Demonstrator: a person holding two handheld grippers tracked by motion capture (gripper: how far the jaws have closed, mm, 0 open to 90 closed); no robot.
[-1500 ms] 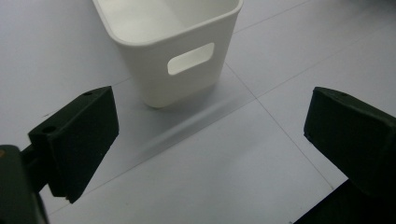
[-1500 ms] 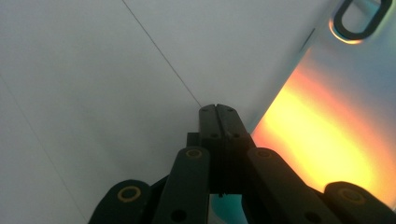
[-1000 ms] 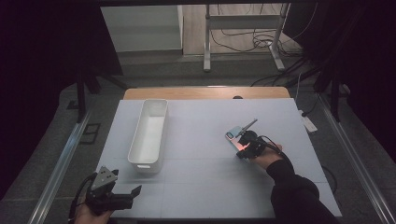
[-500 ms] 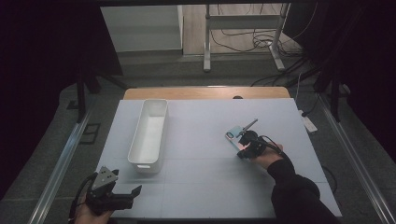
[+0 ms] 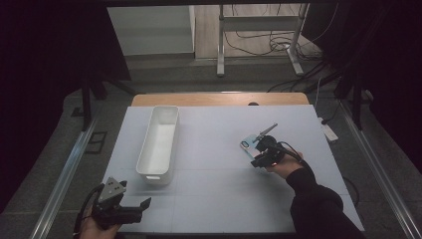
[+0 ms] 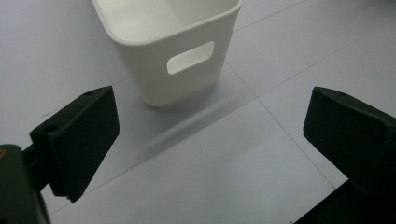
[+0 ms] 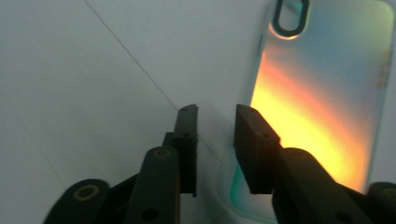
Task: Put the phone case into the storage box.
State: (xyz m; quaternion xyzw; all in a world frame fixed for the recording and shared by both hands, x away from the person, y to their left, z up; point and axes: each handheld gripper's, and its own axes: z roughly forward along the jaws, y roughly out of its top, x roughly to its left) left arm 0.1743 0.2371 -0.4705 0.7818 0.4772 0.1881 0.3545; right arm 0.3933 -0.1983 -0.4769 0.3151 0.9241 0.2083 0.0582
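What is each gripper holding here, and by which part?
Nothing. The left gripper is open over bare table near the white bin; the right gripper straddles the phone case edge, not yet closed.

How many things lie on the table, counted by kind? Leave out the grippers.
White bin: 1
Phone case: 1
Thin dark tool, kind unclear: 1
Total: 3
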